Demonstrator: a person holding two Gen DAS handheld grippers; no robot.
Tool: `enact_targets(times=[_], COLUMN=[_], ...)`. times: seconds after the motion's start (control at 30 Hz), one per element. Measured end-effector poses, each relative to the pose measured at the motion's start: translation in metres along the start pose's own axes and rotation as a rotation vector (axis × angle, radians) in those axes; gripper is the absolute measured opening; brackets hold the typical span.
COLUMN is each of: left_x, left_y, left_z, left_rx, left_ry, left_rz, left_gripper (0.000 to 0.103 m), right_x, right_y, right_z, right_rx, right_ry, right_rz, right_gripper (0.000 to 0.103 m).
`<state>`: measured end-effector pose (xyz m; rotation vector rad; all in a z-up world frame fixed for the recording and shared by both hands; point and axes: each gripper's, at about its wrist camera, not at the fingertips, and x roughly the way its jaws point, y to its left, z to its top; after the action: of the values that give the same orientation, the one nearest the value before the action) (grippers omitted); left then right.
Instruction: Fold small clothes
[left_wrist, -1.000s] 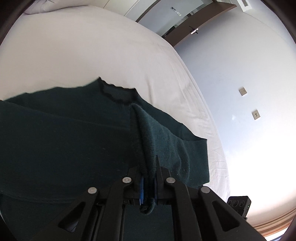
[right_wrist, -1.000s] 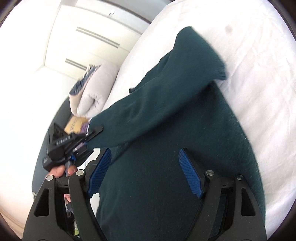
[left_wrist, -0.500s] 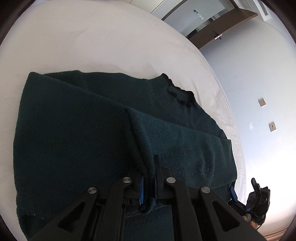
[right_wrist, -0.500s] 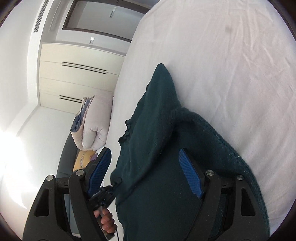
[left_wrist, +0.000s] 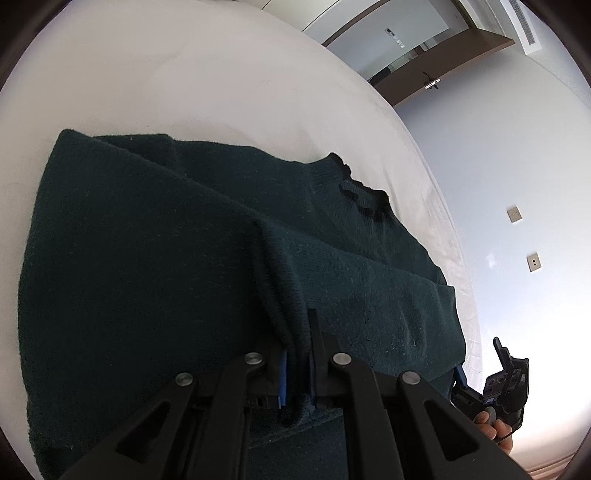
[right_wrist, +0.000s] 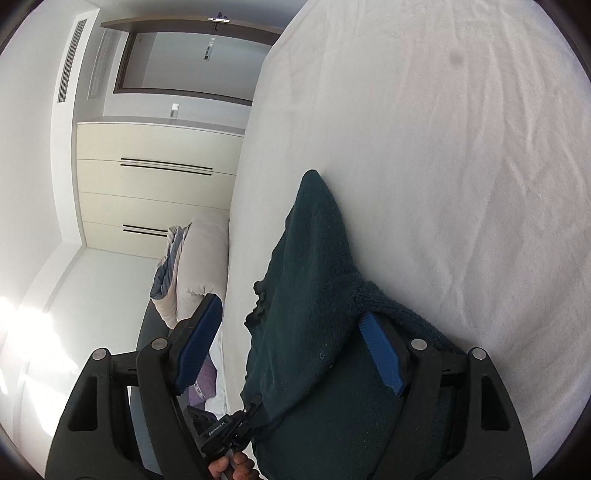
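A dark green knit sweater (left_wrist: 155, 280) lies on the white bed (left_wrist: 184, 85), its neckline (left_wrist: 362, 199) toward the far right. My left gripper (left_wrist: 297, 373) is shut on a pinched ridge of the sweater's fabric. The right gripper shows at the lower right of the left wrist view (left_wrist: 498, 391). In the right wrist view the sweater (right_wrist: 314, 295) lies below my right gripper (right_wrist: 291, 350), which is open and holds nothing. The left gripper shows at the bottom of the right wrist view (right_wrist: 236, 428), clamped on the sweater's edge.
The white bed sheet (right_wrist: 461, 184) spreads wide to the right of the sweater. A rolled duvet and pillow (right_wrist: 199, 266) lie beyond the bed's edge. Wardrobe doors (right_wrist: 155, 199) and a doorway (right_wrist: 192, 62) stand behind. Wall sockets (left_wrist: 513, 214) are on the wall.
My left gripper has carried the pinched fabric across and lowered it, so the sweater now lies flatter and folded over. My right gripper stays open and has swung toward the sweater's edge.
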<state>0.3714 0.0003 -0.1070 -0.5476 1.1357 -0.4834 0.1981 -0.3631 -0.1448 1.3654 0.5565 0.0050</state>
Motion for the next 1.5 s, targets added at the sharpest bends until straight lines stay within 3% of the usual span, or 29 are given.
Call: enact_targets(times=[0.23,0.6,0.67,0.77,0.8,0.87,1.0,1.13,1.17,1.23,1.37,1.5], left_x=[-0.009,-0.008,-0.015,-0.033,-0.04,-0.051,-0.047,-0.007,0.002,0.01,0.013,0.014], left_y=[0.007,0.01,0.006,-0.003,-0.007,-0.015,-0.043,-0.049,-0.045,-0.038,-0.035,-0.032], left_z=[-0.001,-0.003,-0.004,-0.008,-0.009,-0.01,-0.007,-0.003,-0.004,-0.006,-0.014,-0.014], left_rx=[-0.013,-0.019,-0.003,0.033,0.052,0.079,0.209,0.264,0.257,0.276,0.329,0.315], left_ry=[-0.008,0.001,-0.007,-0.043,-0.069,-0.13,-0.181,-0.114,-0.097,-0.107,-0.137,-0.141], left_rz=[-0.003,-0.01,0.01,0.078,0.136,0.236,0.235,0.268,0.279,0.28,0.27,0.244], left_gripper=[0.008,0.012,0.02,0.047,0.054,0.055,0.055,0.055,0.054,0.053,0.054,0.054], right_x=[0.015,-0.005,-0.012,-0.031,-0.036,-0.036,-0.009,0.04,0.054,0.07,0.076,0.092], right_y=[0.011,0.02,0.025,0.044,0.051,0.064,0.077,0.071,0.065,0.055,0.057,0.053], right_z=[-0.006,-0.014,-0.014,-0.009,-0.005,0.005,0.023,0.024,0.022,0.022,0.044,0.074], right_rx=[-0.087,-0.114,-0.1,-0.134,-0.152,-0.191,-0.24,-0.226,-0.228,-0.227,-0.225,-0.189], right_ry=[0.051,0.098,0.112,0.078,0.062,0.061,0.121,0.271,0.301,0.317,0.272,0.24], right_rz=[-0.07,-0.146,-0.162,-0.126,-0.125,-0.116,-0.126,-0.106,-0.135,-0.179,-0.142,-0.125], right_gripper=[0.075,0.075,0.075,0.075,0.075,0.075,0.075,0.075,0.075,0.075,0.075,0.075])
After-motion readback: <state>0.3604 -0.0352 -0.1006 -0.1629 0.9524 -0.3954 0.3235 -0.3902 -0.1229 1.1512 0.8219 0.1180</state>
